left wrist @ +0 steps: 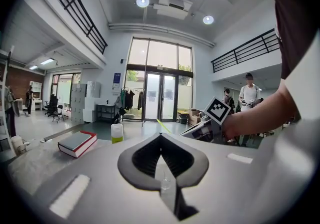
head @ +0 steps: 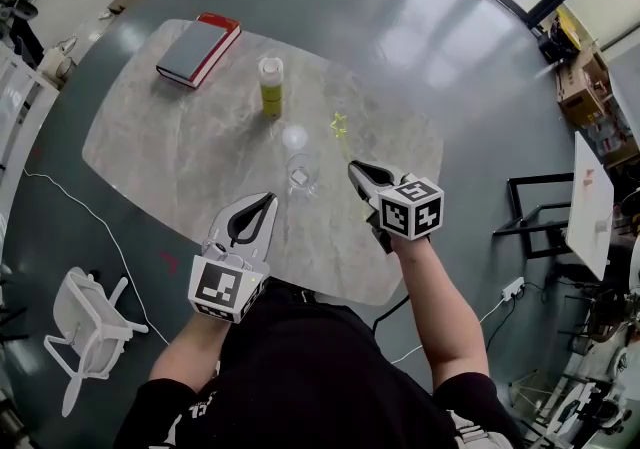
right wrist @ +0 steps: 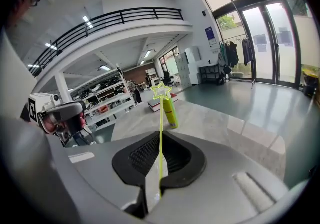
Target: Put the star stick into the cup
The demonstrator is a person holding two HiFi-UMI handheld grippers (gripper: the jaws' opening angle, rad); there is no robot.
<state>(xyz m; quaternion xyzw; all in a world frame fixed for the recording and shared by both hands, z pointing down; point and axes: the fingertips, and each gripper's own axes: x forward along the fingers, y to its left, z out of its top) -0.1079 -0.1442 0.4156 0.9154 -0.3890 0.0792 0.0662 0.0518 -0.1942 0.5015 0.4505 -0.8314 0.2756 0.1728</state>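
Red book (head: pixel 198 48), yellow bottle (head: pixel 270 85), marble table (head: pixel 160 147)

Glossy grey floor (head: pixel 400 17), marble table (head: pixel 150 147), white chair (head: pixel 90 327), glass doors (left wrist: pixel 161 96), mezzanine railing (right wrist: pixel 125 16).

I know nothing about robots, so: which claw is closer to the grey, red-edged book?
Left. The left claw is off to the right of the grey, red-edged book; the right claw, gripping the yellow-green star stick, is farther right.

Cup (head: pixel 301 173) on the table (head: pixel 150 142), bottle (head: pixel 270 85) behind it (book (head: pixel 198 48) further left), star stick (head: pixel 341 127) just right.
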